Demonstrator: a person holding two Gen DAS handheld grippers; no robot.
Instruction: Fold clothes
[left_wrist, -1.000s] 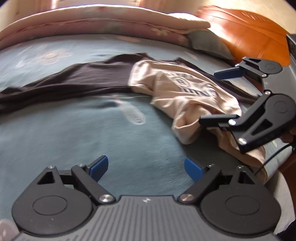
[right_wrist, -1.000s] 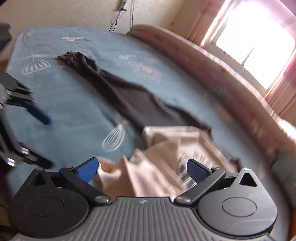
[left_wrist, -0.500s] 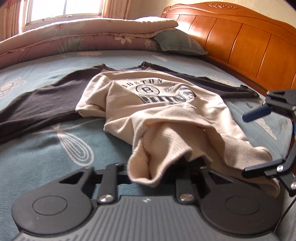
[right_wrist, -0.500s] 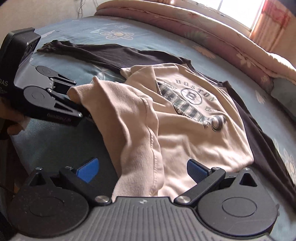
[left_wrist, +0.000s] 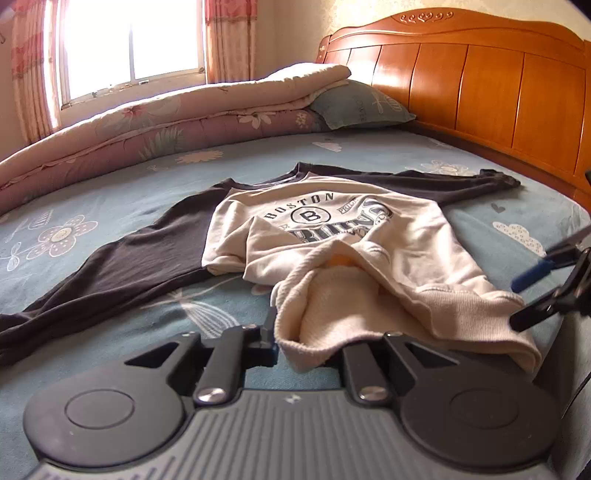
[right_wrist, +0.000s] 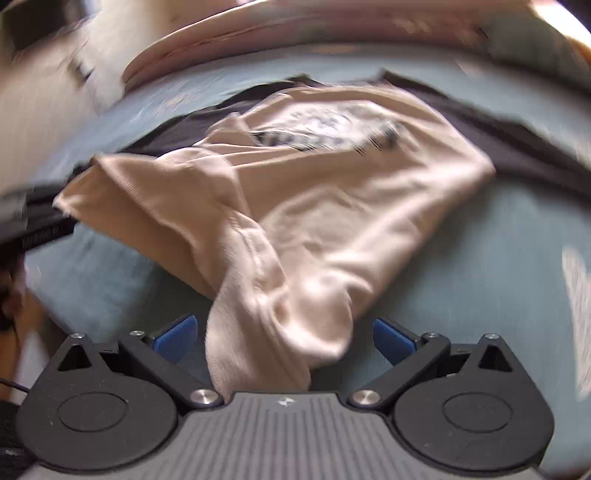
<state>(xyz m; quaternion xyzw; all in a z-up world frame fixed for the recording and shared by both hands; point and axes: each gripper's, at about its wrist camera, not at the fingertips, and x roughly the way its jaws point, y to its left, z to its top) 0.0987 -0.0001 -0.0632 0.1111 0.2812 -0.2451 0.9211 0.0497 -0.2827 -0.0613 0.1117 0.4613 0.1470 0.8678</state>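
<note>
A cream sweatshirt (left_wrist: 369, 236) with dark sleeves and a "Boston Bruins" print lies on the blue bedsheet (left_wrist: 110, 206). Its ribbed hem is bunched toward me. My left gripper (left_wrist: 306, 343) is shut on the hem's left corner. My right gripper (right_wrist: 282, 339) is open, its blue pads (right_wrist: 173, 338) on either side of the hem's other corner, which drapes between them. The right gripper also shows at the right edge of the left wrist view (left_wrist: 535, 295), at the hem. The right wrist view is motion-blurred.
A folded floral quilt (left_wrist: 166, 125) and a pillow (left_wrist: 362, 107) lie along the far side of the bed. A wooden headboard (left_wrist: 480, 81) stands at the right. A window (left_wrist: 129, 40) is behind.
My left gripper moved to the sweatshirt hem and shut on it. My right gripper stayed open and moved in so the hem lies between its fingers.
</note>
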